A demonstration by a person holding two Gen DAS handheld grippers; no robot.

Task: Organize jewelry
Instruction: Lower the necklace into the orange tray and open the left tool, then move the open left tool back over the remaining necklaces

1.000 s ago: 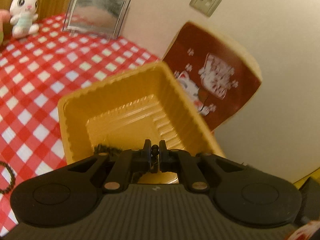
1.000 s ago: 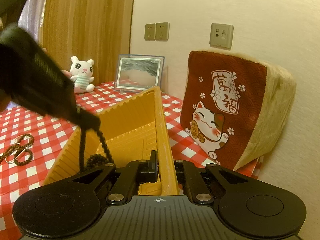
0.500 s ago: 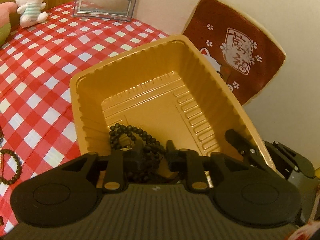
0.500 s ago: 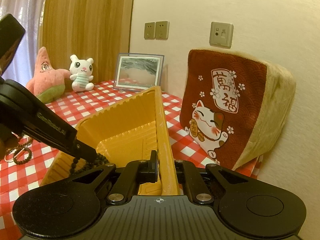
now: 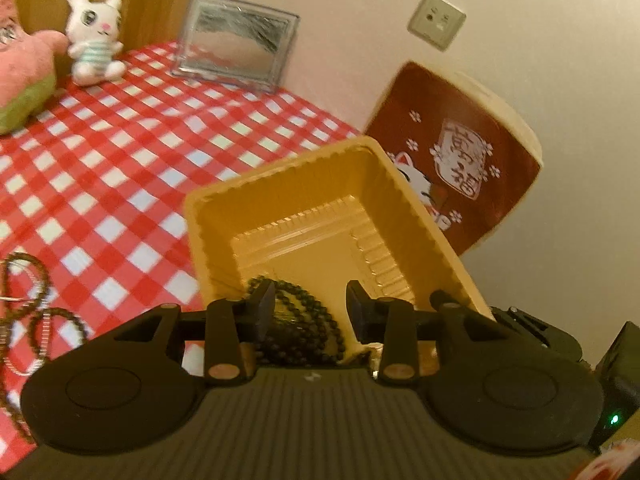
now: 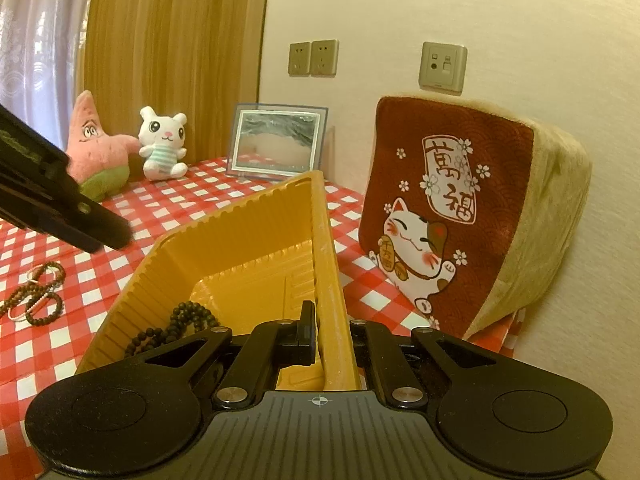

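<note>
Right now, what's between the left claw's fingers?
In the left wrist view, the open left claw frames only the black bead bracelet lying in the yellow tray.

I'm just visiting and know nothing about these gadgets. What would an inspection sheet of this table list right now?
Surface: red-and-white checked tablecloth.
Job's things: yellow tray, tilted, holding a black bead strand; brown bead strands lie on the cloth to its left.
Clutter: white bunny toy, pink star plush, framed picture, cat cushion.
Grippers: left gripper open above the black beads; right gripper shut on the tray's side wall.
Cables: nothing seen.
Surroundings: cream wall with outlets, wooden panel, curtain.
</note>
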